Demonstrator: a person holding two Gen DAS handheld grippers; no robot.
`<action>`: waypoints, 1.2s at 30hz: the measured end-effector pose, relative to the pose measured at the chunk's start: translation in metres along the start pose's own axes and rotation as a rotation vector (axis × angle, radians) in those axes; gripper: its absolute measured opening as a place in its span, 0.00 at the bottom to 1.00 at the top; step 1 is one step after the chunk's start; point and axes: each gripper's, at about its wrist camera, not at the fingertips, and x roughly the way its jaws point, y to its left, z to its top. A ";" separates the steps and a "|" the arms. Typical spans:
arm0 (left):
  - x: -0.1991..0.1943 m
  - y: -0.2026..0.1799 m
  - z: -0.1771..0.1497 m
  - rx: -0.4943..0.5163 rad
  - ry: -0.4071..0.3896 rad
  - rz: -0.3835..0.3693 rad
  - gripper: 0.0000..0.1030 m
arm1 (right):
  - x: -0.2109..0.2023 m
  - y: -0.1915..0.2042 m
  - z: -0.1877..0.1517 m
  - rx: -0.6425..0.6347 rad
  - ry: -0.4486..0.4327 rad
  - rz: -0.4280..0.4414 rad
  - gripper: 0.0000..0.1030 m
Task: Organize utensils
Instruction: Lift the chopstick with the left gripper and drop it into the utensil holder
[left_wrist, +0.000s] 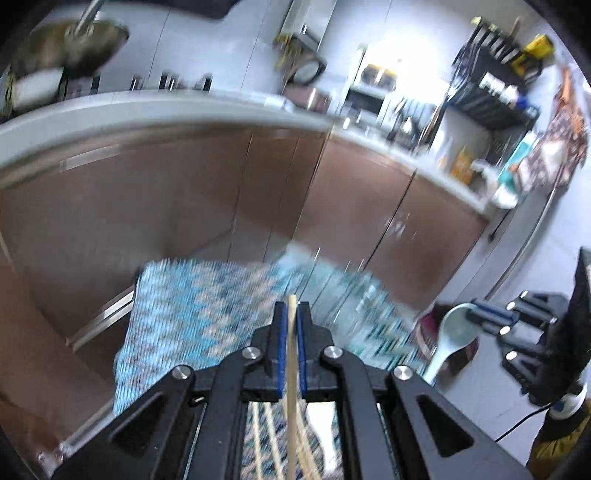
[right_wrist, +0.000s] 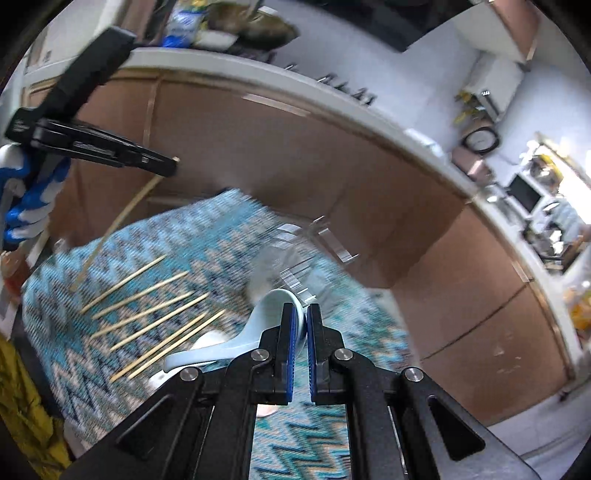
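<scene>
Blurred teal zigzag cloth (right_wrist: 192, 236) covers the desk; the clear organizer (right_wrist: 295, 258) on it is hard to make out. Left gripper (left_wrist: 291, 314) fingers clamp one chopstick (left_wrist: 292, 369). Right gripper (right_wrist: 300, 317) fingers clamp a pale blue spoon (right_wrist: 236, 343). Six chopsticks (right_wrist: 147, 306) lie on the cloth. Brown cabinets (left_wrist: 184, 192) stand behind. No writing is legible.

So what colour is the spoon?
Pale blue. The spoon, held in the right tongs, shows best in the right wrist view.

left gripper (left_wrist: 291, 314): black, blue pads, silver screws | glove (right_wrist: 26, 199): blue-white | right gripper (right_wrist: 300, 314): same
</scene>
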 end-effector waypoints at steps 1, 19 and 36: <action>-0.003 -0.005 0.010 -0.001 -0.036 -0.009 0.05 | -0.002 -0.005 0.006 0.010 -0.010 -0.033 0.05; 0.120 -0.027 0.067 -0.075 -0.432 0.081 0.05 | 0.081 -0.031 0.042 -0.013 -0.095 -0.380 0.05; 0.148 0.000 0.017 -0.121 -0.407 0.119 0.17 | 0.135 0.006 0.014 -0.068 -0.033 -0.369 0.22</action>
